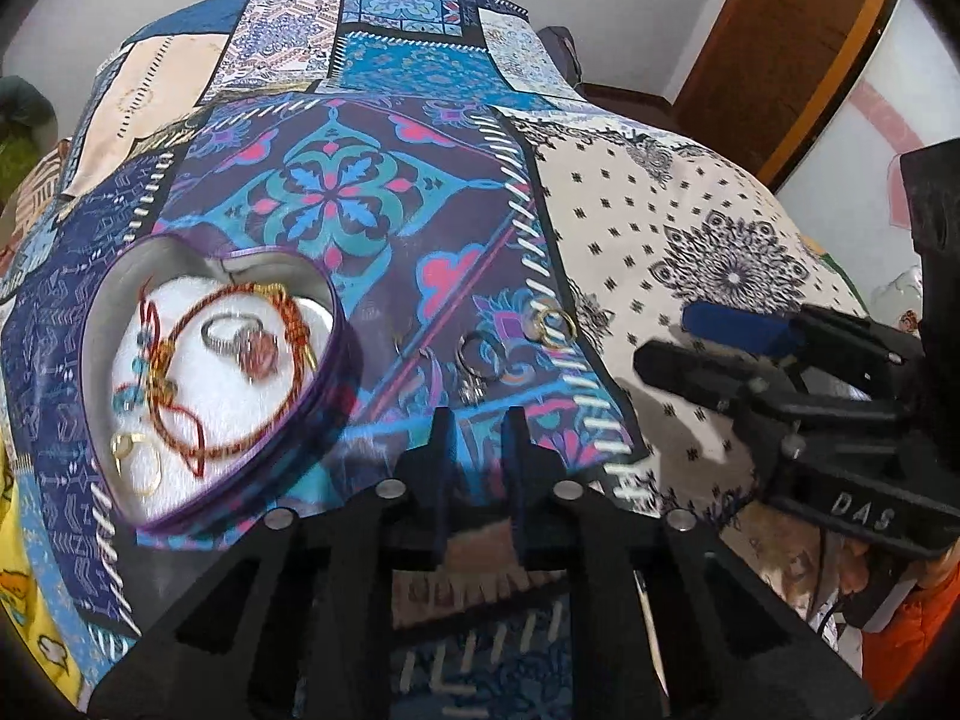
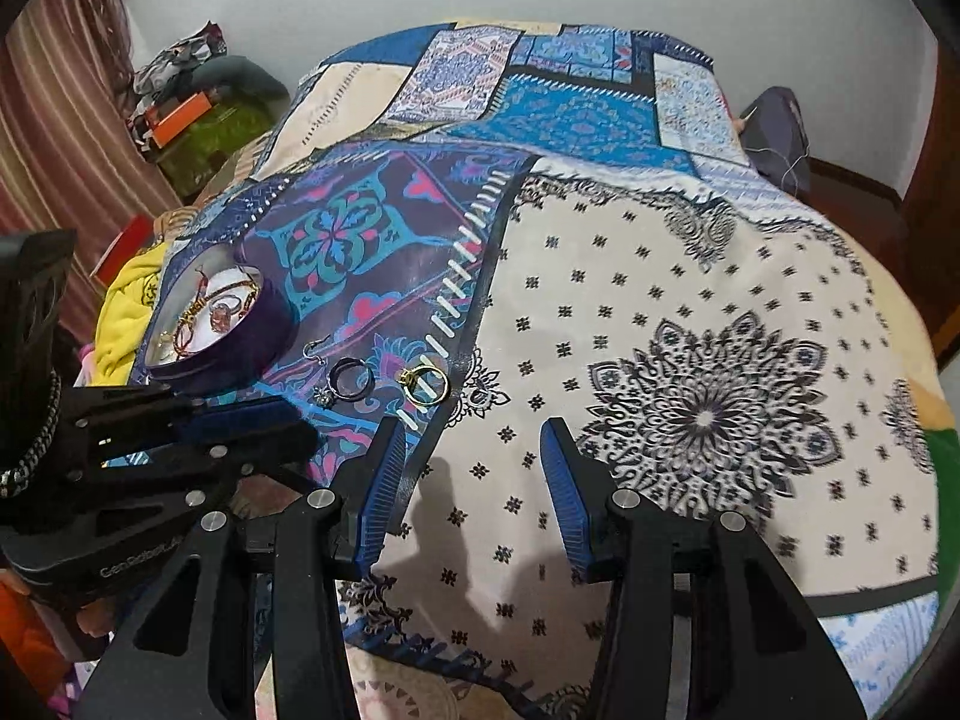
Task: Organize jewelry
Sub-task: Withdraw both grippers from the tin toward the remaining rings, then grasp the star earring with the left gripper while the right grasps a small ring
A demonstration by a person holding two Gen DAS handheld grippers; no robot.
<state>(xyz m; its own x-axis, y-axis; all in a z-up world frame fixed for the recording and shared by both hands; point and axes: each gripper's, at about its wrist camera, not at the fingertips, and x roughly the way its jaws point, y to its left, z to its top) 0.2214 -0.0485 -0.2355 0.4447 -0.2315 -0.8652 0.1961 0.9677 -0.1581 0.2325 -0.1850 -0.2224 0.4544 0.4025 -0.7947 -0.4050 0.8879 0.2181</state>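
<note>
A purple heart-shaped box (image 1: 336, 324) (image 2: 264, 324) with white lining lies on the patchwork bedspread and holds a stone ring (image 1: 240, 339), red cord bracelets and gold hoops. On the cloth to its right lie a dark ring (image 1: 477, 354) (image 2: 351, 378), a gold ring (image 1: 555, 324) (image 2: 425, 384) and a small silver earring (image 2: 318, 372). My left gripper (image 1: 480, 426) is nearly shut and empty, just short of the dark ring. My right gripper (image 2: 474, 450) is open and empty, just short of the gold ring and to its right.
The patchwork bedspread (image 1: 384, 192) (image 2: 690, 324) covers the whole bed. A wooden door (image 1: 798, 36) stands at the back right. Clothes and boxes (image 2: 192, 108) are piled beside the bed on the left, with a yellow cloth (image 2: 129, 306) at its edge.
</note>
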